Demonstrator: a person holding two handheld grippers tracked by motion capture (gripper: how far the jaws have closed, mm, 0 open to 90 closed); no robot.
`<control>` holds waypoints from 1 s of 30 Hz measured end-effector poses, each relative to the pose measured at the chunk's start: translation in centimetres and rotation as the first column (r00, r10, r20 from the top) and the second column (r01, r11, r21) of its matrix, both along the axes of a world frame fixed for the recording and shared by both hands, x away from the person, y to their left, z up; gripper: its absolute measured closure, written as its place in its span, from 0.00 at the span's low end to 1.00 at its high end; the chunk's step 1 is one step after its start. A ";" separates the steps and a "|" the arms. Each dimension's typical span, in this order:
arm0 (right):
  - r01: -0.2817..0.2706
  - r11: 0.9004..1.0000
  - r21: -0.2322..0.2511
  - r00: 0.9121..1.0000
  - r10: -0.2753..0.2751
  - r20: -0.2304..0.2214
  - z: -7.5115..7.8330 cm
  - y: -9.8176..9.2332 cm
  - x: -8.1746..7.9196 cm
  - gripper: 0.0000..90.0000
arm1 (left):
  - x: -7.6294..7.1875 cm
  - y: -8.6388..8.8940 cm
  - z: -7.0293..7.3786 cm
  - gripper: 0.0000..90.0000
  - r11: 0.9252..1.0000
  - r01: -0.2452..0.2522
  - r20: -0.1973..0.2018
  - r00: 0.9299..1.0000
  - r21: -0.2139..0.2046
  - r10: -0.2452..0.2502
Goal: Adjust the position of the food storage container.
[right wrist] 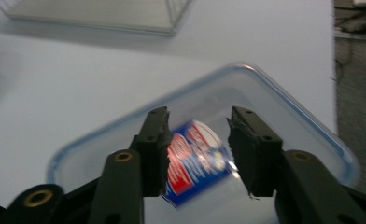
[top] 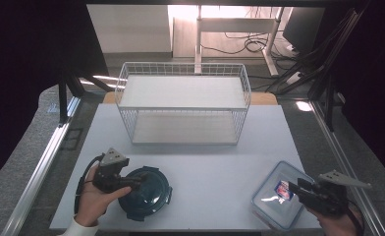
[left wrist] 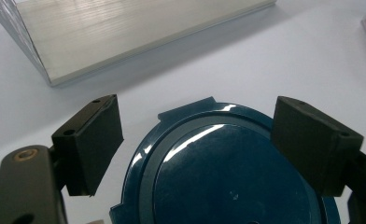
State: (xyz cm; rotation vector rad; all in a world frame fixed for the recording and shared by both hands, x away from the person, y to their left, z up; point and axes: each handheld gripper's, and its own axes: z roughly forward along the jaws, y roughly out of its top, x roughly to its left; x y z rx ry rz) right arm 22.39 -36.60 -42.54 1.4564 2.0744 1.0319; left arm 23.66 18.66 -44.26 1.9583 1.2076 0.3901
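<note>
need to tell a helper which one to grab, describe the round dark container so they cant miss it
Start at the white wire basket at the back of the table. Come toward the near left corner: the round dark teal container sits there, under the left claw. The other container, near right, is clear and rectangular.

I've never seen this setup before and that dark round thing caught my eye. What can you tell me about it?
It is a round dark teal container lid, glossy like plastic, with a raised rim and small tabs at its edge. It lies flat on the white table, near the front left corner, in front of the wire basket. The left gripper hangs just above it, jaws wide to either side; contact is unclear.
</note>
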 end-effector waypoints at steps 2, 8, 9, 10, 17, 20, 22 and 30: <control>0.025 0.998 -0.059 1.000 -0.026 -0.012 0.0 -0.6 -0.4 0.77 | 0.0 0.0 0.0 0.19 1.000 -0.001 -0.001 1.000 0.008 0.001; 0.043 0.994 -0.103 0.997 -0.050 -0.065 -1.5 -2.5 -2.5 0.98 | 0.0 -0.4 -0.3 0.19 1.000 0.004 -0.008 1.000 0.023 -0.004; 0.049 0.993 -0.112 0.996 -0.057 -0.075 -1.8 -2.9 -2.8 0.98 | 0.1 -0.6 -0.4 0.19 1.000 0.006 -0.012 1.000 0.030 -0.006; 0.058 0.991 -0.124 0.994 -0.068 -0.082 -2.1 -3.2 -3.1 0.98 | 0.1 -0.6 -0.4 0.19 1.000 0.006 -0.012 1.000 0.030 -0.006; 0.049 0.983 -0.174 0.986 -0.076 -0.151 -4.1 -4.3 -3.7 0.98 | 0.1 -1.1 -0.5 0.19 0.999 0.015 -0.022 1.000 0.037 -0.014; 0.001 0.981 -0.196 0.981 -0.039 -0.188 -5.1 -3.3 -2.9 0.98 | 0.1 -1.2 -0.6 0.18 0.999 0.020 -0.025 1.000 0.048 -0.019; -0.022 0.980 -0.200 0.980 -0.019 -0.199 -5.4 -2.8 -2.7 0.98 | 0.1 -1.1 -0.5 0.18 0.999 0.018 -0.023 1.000 0.050 -0.017; -0.075 0.970 -0.231 0.976 0.023 -0.217 -5.7 -1.5 -2.6 0.99 | 0.0 -1.1 -0.5 0.19 0.999 0.020 -0.025 1.000 0.047 -0.019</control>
